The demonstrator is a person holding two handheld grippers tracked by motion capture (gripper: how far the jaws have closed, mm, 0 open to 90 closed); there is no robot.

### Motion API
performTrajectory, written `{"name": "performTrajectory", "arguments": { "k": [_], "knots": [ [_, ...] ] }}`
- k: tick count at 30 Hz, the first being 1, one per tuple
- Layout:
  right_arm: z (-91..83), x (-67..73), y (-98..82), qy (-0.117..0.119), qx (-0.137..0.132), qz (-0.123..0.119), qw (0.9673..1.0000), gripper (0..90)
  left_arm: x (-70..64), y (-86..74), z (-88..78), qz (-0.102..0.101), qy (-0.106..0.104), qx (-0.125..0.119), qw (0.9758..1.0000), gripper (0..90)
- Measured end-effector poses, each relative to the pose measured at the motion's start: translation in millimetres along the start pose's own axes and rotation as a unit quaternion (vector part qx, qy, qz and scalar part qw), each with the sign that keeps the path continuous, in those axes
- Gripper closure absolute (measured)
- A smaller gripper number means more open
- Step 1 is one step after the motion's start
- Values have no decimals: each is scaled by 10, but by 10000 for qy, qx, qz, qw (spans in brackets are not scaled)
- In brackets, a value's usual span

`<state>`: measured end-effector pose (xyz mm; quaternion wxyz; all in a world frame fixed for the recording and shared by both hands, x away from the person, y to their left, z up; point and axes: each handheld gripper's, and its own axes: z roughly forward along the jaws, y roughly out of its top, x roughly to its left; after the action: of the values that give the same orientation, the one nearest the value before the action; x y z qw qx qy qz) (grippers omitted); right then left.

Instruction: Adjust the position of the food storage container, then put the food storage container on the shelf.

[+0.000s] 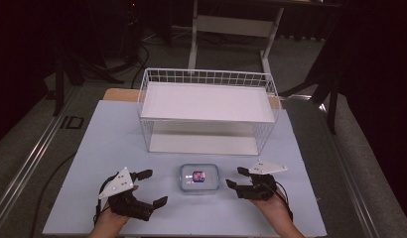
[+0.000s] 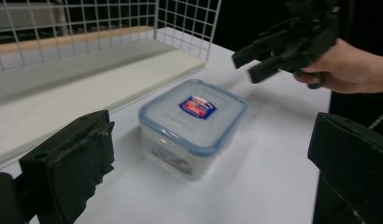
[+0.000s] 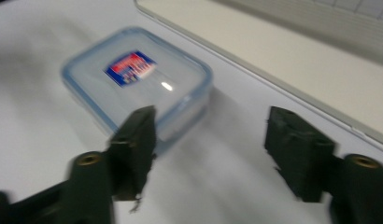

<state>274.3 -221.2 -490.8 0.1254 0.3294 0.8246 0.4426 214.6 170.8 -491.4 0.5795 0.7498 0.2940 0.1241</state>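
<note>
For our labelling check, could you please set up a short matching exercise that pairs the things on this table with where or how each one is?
Things:
1. plastic container
2. wire rack
3. left gripper
4. right gripper

Places or states:
A. stands at the far side of the table, with a white shelf board on top
B. jaws open, at the container's right in the high view
C. lid on, red and blue label on top, between the two grippers
D. jaws open, at the container's left in the high view

Pairs: 1-C, 2-A, 3-D, 4-B
</note>
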Motion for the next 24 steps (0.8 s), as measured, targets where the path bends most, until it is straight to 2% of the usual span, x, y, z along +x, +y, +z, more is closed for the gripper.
{"name": "performTrajectory", "arguments": {
  "k": [1,3,4,7,8,9,11,12,13,14,15,17,19,21,23,24],
  "knots": [
    [-11,11,14,18,-42,-7,10000,296,3,15,10,22,28,24,10000,12],
    [-17,25,29,-1,-84,-46,10000,296,3,15,10,22,28,24,10000,12],
    [-13,59,67,88,5,-184,9998,245,19,62,42,-38,119,112,9999,12],
    [-9,99,91,108,-40,-220,9997,220,22,86,63,-183,89,186,9996,12],
    [-5,127,100,51,-102,-236,9997,217,22,86,63,-183,89,186,9996,12],
    [12,172,112,103,-151,-333,9993,216,25,113,95,-281,44,281,9992,12],
    [52,208,121,112,-42,-396,9991,209,40,142,133,-409,1,452,9981,12],
    [80,212,130,241,101,-251,9993,216,48,161,153,-499,-28,511,9974,12],
    [102,214,139,397,125,-126,9991,219,56,172,169,-554,-40,550,9969,12],
    [109,222,144,303,90,-133,9994,225,56,172,169,-554,-40,550,9969,12],
    [119,233,153,162,58,-195,9997,213,82,197,222,-710,-47,629,9955,12],
    [148,234,181,58,30,-174,9998,180,104,218,276,-883,-5,624,9941,12],
    [168,221,211,150,-48,-67,9999,181,121,239,335,-954,65,678,9931,12],
    [187,213,236,223,-18,28,9997,171,133,253,396,-984,51,757,9922,12],
    [218,189,251,410,19,292,9987,156,160,255,457,-1126,4,827,9902,12],
    [235,181,253,395,52,377,9985,140,174,257,487,-1203,13,878,9888,12]
  ]
}}
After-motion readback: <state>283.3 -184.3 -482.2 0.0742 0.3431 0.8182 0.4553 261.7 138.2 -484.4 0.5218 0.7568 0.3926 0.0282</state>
